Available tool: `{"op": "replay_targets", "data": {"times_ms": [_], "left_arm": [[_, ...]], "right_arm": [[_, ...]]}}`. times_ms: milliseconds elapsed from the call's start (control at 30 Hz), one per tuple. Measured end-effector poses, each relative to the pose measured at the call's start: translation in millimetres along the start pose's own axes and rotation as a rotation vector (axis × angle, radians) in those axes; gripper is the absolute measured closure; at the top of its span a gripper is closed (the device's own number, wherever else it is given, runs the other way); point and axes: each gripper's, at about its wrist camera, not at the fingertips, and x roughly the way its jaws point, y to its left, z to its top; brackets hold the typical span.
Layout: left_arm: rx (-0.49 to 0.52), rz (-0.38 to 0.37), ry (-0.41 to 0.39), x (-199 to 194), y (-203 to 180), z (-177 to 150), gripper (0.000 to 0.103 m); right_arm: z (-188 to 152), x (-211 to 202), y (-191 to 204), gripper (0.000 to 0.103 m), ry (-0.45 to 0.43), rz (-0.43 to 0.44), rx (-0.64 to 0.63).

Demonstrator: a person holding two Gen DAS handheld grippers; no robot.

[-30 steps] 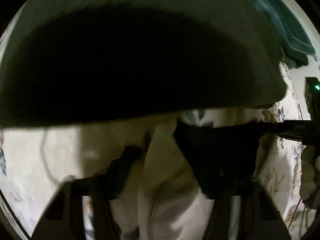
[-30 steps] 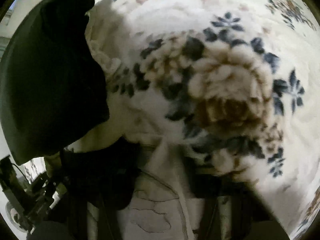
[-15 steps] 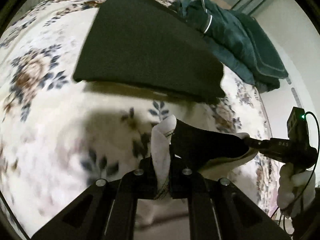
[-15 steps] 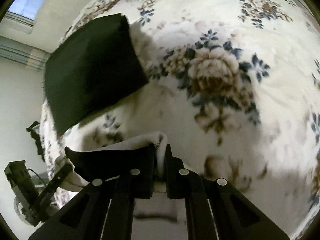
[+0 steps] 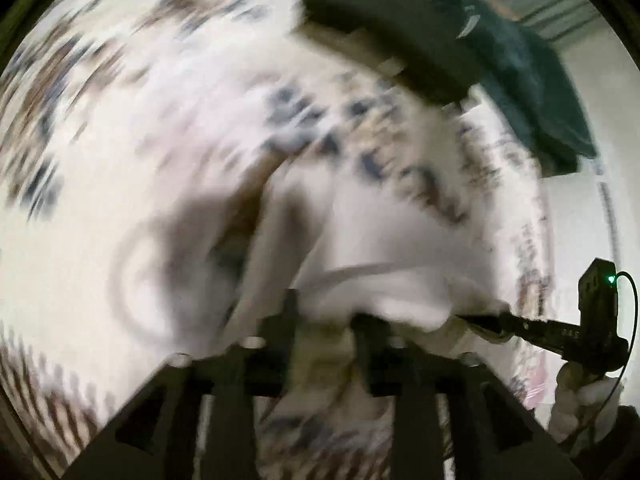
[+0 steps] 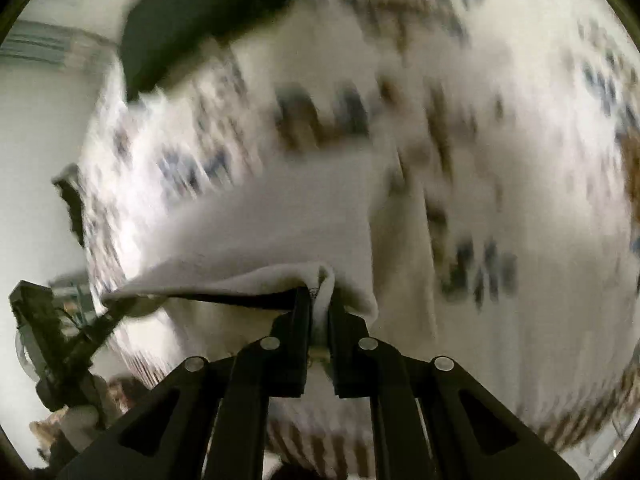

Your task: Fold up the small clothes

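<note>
A white garment (image 5: 384, 248) hangs stretched between both grippers above the floral bedspread (image 5: 100, 160). My left gripper (image 5: 324, 320) is shut on one corner of it. My right gripper (image 6: 319, 300) is shut on the other corner of the white garment (image 6: 280, 220). Each gripper also shows in the other's view: the right one (image 5: 472, 318) at the lower right, the left one (image 6: 116, 308) at the lower left. Both views are blurred by motion.
A folded dark garment (image 5: 384, 24) lies on the bedspread at the back; it also shows in the right wrist view (image 6: 200, 20). A dark teal garment pile (image 5: 532, 92) lies behind it. A white wall (image 6: 36, 140) is beyond the bed edge.
Both grippers have pulled back and lifted with the white garment, which now spreads out between them. The dark folded garment is farther away. The views have become motion-blurred.
</note>
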Motion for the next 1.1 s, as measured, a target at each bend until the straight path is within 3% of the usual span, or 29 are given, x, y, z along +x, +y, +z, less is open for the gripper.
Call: {"op": "replay_targets", "data": {"times_ms": [67,133,267,333,467,600,633,667,700,733,767,833,900,1033,1100], "left_arm": [[-0.050,0.023,0.029,-2,20,-18,0.057],[-0.081,0.042,0.034,-8,32,-27,0.054],[-0.119,0.036,-0.008,-20,42,-10,0.053],[-0.117,0.001,-0.042,-17,35,18,0.049],[-0.054,-0.060,-0.035,19,9,71,0.046],[-0.021,-0.091,0.076,75,-9,107,0.048],[-0.013,-0.078,0.090,82,-11,108,0.051],[0.013,-0.057,0.098,91,-14,112,0.067],[0.033,-0.046,0.097,93,-15,111,0.078],[0.051,-0.036,0.101,95,-16,111,0.086],[0.059,-0.036,0.086,91,-16,111,0.093],[0.078,-0.042,0.077,86,-15,111,0.093],[0.073,-0.043,0.070,85,-9,112,0.093],[-0.012,-0.126,0.084,81,-1,114,0.088],[-0.037,-0.157,0.088,69,0,109,0.083]], "right_arm": [[-18,23,-13,0.088,0.135,-0.009,0.008],[-28,30,-21,0.078,0.191,-0.014,0.001],[-30,14,-38,0.060,0.146,0.015,0.033],[-18,0,-51,0.058,0.078,0.056,0.103],[18,-5,-68,0.058,-0.024,0.149,0.225],[61,23,-81,0.058,-0.049,0.201,0.346],[69,35,-86,0.058,-0.031,0.217,0.382],[74,44,-90,0.060,-0.019,0.233,0.410],[79,51,-92,0.084,-0.013,0.249,0.438],[83,53,-94,0.100,-0.037,0.270,0.455],[85,49,-93,0.100,-0.073,0.239,0.454],[86,36,-87,0.101,-0.150,0.163,0.409],[89,33,-88,0.101,-0.165,0.131,0.394],[94,48,-85,0.100,-0.073,0.128,0.359],[91,44,-86,0.087,-0.040,0.171,0.373]]}}
